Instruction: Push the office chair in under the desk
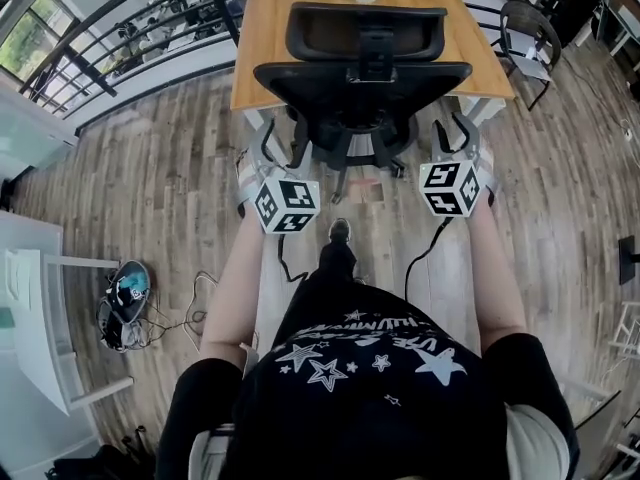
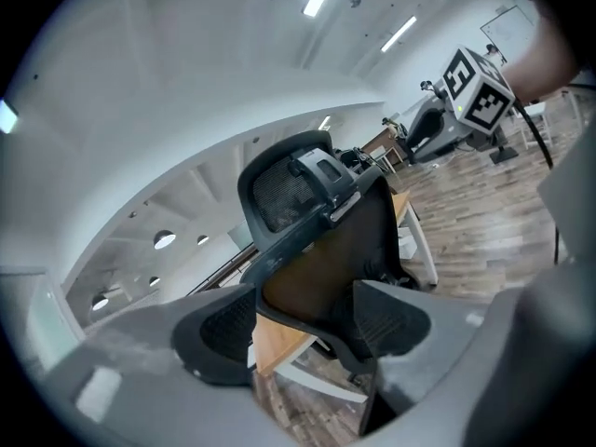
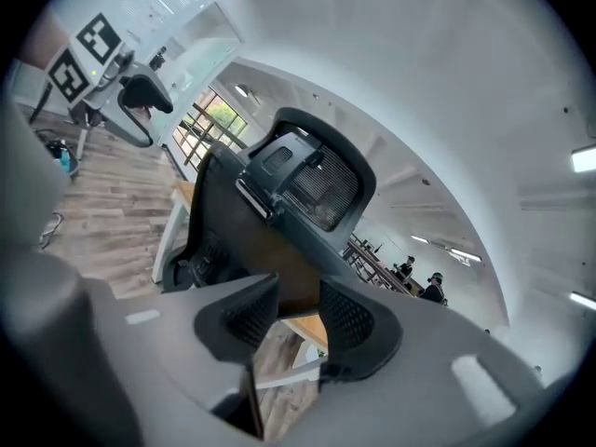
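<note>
While the office chair stands at the edge of the wooden surface, the left claw and right claw hover close behind it, jaws apart, holding nothing.

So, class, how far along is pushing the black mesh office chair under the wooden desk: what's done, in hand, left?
Done: the black mesh office chair faces the wooden desk, backrest at its near edge. In hand: the left gripper and right gripper flank the backrest, jaws apart, no grip evident. Left: the chair's base shows outside the desk's edge, so it needs pushing in.
</note>
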`<state>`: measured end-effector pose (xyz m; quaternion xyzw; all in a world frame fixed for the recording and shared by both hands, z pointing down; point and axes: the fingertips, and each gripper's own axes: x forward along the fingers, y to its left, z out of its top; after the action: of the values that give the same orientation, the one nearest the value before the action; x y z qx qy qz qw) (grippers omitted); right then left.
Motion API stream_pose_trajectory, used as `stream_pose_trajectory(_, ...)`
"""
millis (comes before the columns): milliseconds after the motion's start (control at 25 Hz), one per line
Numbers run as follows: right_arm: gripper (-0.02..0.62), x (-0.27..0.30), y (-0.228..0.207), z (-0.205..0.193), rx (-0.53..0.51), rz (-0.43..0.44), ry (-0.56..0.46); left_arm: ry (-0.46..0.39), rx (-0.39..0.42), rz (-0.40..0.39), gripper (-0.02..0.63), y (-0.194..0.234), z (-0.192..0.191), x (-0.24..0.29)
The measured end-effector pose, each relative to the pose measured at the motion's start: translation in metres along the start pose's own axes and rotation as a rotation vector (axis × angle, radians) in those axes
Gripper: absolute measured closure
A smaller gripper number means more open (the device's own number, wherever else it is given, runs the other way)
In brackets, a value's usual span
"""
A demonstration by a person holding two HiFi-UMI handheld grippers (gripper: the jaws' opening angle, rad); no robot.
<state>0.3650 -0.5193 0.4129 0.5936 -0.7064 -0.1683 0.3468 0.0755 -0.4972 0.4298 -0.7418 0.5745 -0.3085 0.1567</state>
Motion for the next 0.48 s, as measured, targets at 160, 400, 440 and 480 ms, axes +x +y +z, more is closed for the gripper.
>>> stream_pose_trajectory(160, 0.488, -0.014, 0.011, -0.003, 0.014, 0.007, -0.006, -0.011, -0.075, 0.001, 0.267, -0.011, -0.005, -0.020)
stream_pose_trajectory(400, 0.572, -0.034, 0.013, -0.008, 0.090, -0.017, -0.017, -0.049, -0.191, -0.049, 0.299, -0.030, 0.000, -0.037)
stream_pose_trajectory(440, 0.591, -0.037, 0.012, -0.009, 0.100, -0.021, -0.018, -0.065, -0.193, -0.051, 0.315, -0.032, 0.002, -0.039)
stream_pose_trajectory(480, 0.591, -0.038, 0.012, -0.010, 0.110, -0.022, -0.019, -0.084, -0.195, -0.048, 0.330, -0.033, 0.004, -0.040)
